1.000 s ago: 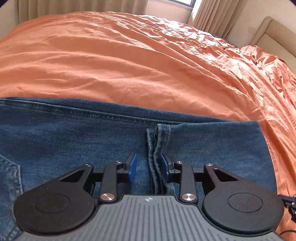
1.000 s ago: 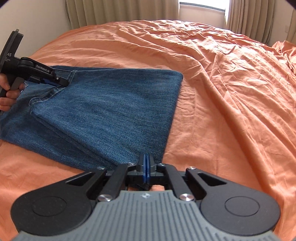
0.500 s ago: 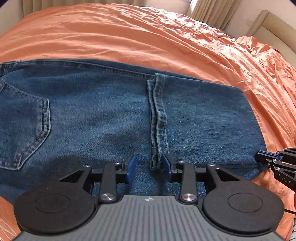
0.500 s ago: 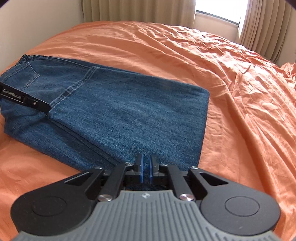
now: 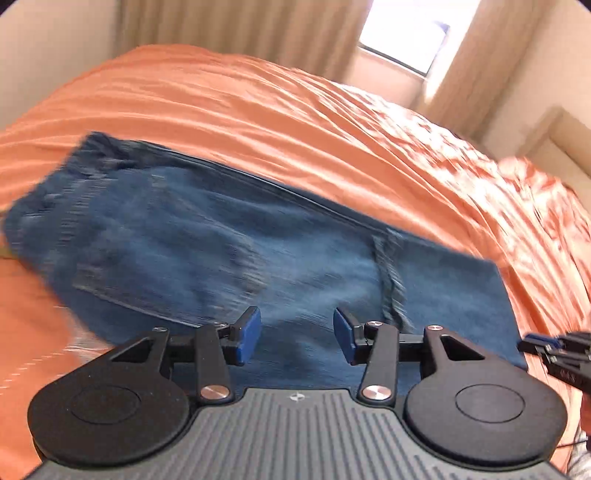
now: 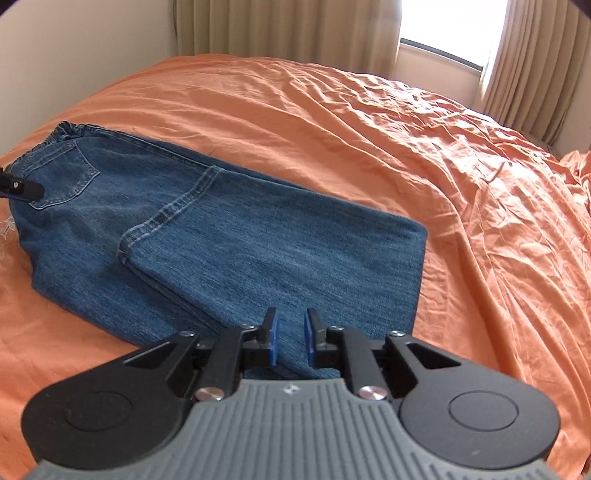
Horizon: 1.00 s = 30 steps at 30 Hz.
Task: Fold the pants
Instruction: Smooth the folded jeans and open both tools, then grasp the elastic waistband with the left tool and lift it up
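Blue denim pants (image 6: 236,240) lie folded on the orange bed, waistband and back pocket at the left, the leg hems laid back over the seat area. In the left wrist view the pants (image 5: 221,251) are blurred by motion. My left gripper (image 5: 297,338) is open and empty above the near edge of the pants; its tip shows at the left edge of the right wrist view (image 6: 20,190). My right gripper (image 6: 290,341) is open with a narrow gap, empty, over the near folded edge; it also shows in the left wrist view (image 5: 532,347).
The orange bedsheet (image 6: 369,129) is wrinkled and covers the whole bed. Beige curtains (image 6: 277,26) and a bright window (image 6: 450,26) stand behind the bed. A beige headboard or chair (image 5: 546,136) is at the right.
Both grippers have pulled back and up from the pants. The right gripper went from shut to slightly open. The left gripper opened wider and swung, so more of the pants shows.
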Each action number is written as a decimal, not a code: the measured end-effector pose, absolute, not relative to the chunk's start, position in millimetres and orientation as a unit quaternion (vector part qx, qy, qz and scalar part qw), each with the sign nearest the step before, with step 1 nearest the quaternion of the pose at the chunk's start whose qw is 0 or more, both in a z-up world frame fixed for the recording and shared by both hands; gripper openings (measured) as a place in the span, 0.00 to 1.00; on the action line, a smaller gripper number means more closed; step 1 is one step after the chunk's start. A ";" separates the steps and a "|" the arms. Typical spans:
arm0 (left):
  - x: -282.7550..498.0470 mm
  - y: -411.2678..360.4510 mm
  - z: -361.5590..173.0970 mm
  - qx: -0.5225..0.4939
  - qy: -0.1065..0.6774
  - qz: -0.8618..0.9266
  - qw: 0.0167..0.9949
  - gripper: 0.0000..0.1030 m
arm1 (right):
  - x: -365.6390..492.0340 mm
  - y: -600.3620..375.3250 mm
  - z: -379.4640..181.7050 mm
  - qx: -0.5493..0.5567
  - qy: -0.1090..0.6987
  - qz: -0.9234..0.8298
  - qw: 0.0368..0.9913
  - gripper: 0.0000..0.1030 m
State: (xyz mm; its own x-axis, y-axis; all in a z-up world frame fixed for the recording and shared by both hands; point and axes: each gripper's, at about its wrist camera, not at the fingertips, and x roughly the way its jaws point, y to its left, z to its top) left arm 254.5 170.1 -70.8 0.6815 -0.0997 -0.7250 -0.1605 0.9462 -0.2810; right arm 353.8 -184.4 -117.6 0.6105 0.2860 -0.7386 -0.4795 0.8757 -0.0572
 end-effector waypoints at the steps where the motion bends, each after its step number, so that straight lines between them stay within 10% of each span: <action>1: 249.1 186.0 -68.2 -0.176 0.390 0.032 0.903 0.53 | 354.2 -179.2 -115.5 -0.129 0.382 0.220 0.888 0.16; 9: 203.8 298.8 -73.8 -0.328 0.292 0.121 0.890 0.71 | 368.1 -125.5 -114.8 -0.150 0.379 0.252 0.878 0.16; 30: 243.7 361.3 -190.5 -0.526 0.189 0.207 0.803 0.63 | 429.8 -44.8 -170.3 -0.131 0.481 0.276 0.822 0.16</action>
